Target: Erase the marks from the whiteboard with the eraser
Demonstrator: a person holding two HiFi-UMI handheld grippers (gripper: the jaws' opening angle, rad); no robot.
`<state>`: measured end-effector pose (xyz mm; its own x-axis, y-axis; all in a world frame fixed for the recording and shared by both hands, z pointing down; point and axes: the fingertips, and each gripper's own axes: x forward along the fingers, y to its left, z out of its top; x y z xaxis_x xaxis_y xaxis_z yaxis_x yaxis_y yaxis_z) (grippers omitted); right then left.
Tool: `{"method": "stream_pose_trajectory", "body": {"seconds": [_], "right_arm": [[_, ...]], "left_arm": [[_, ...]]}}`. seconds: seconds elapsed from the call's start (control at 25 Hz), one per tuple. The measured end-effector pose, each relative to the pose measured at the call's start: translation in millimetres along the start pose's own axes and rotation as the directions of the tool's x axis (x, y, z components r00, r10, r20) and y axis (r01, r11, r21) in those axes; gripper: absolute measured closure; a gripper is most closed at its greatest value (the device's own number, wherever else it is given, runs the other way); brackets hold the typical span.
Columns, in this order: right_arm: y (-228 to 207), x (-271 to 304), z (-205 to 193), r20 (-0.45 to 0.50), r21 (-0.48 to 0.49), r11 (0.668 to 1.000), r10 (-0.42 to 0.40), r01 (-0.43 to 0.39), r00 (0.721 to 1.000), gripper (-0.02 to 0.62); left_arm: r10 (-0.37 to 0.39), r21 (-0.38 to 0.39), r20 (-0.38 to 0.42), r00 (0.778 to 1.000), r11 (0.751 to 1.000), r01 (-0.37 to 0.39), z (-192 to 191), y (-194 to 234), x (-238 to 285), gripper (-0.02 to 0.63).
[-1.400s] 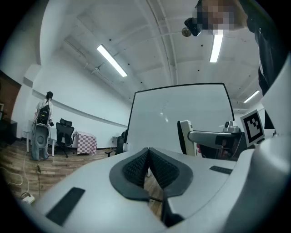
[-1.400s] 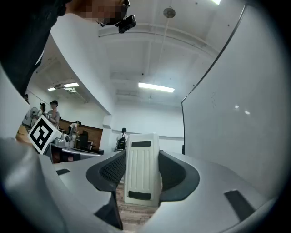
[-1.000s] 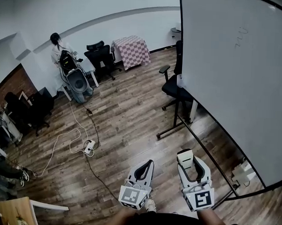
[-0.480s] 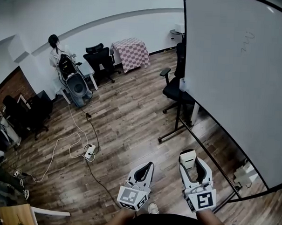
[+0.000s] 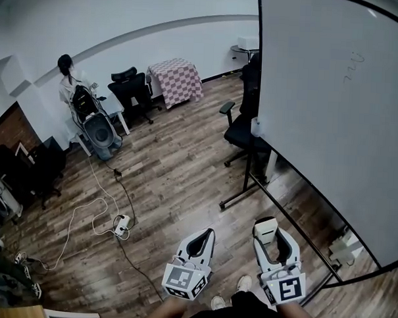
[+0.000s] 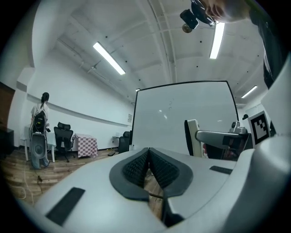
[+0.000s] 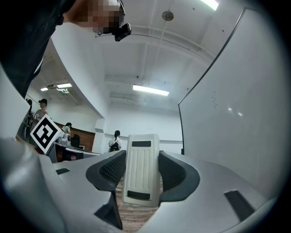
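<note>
A large whiteboard [image 5: 332, 115] on a black stand fills the right side of the head view, with a small squiggle of marks [image 5: 354, 67] near its upper right. My right gripper [image 5: 273, 235] is shut on a white ribbed eraser [image 7: 142, 169], whose end sticks out past the jaws [image 5: 264, 227]. It hangs low, short of the board. The marks [image 7: 213, 99] show high on the board in the right gripper view. My left gripper [image 5: 202, 244] is beside it, shut with nothing between its pads [image 6: 136, 167]. The whiteboard [image 6: 182, 123] stands ahead of it.
A black office chair [image 5: 238, 127] stands by the board's left edge. A power strip [image 5: 122, 225] and its cable lie on the wood floor. Farther off are a checkered table [image 5: 176, 80], another chair [image 5: 128, 91] and a person [image 5: 69, 83] at a desk.
The view has shifted slightly; the whiteboard marks sit further right in the head view. Both grippers have dropped a little in the frame and keep their grip.
</note>
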<state>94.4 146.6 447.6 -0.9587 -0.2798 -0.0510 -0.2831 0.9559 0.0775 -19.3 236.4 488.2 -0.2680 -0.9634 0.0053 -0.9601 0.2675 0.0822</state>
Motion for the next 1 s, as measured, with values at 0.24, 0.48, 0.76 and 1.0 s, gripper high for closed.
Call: {"method": "stream_pose_trajectory", "body": {"seconds": [0.24,0.48,0.76,1.0], "right_arm": [[-27,31,0,0.033,-0.016,1.000,-0.021,0.022,0.999,0.347],[-78,73,4,0.031,-0.026,0.998,-0.051,0.052,0.998,0.347],[-138,122,4,0.035,-0.054,0.996,-0.063,0.065,0.997,0.347],[-188,156,13,0.051,-0.097,0.993,-0.058,0.062,0.997,0.347]], "left_arm": [[-0.013,-0.006,0.001,1.000,1.000,0.013,2,21,38,0.587],[-0.058,0.011,-0.011,0.998,0.998,0.058,4,26,101,0.587],[-0.101,0.021,-0.023,0.995,0.995,0.102,8,34,183,0.586],[-0.127,0.026,-0.013,0.992,0.992,0.127,18,31,246,0.588]]}}
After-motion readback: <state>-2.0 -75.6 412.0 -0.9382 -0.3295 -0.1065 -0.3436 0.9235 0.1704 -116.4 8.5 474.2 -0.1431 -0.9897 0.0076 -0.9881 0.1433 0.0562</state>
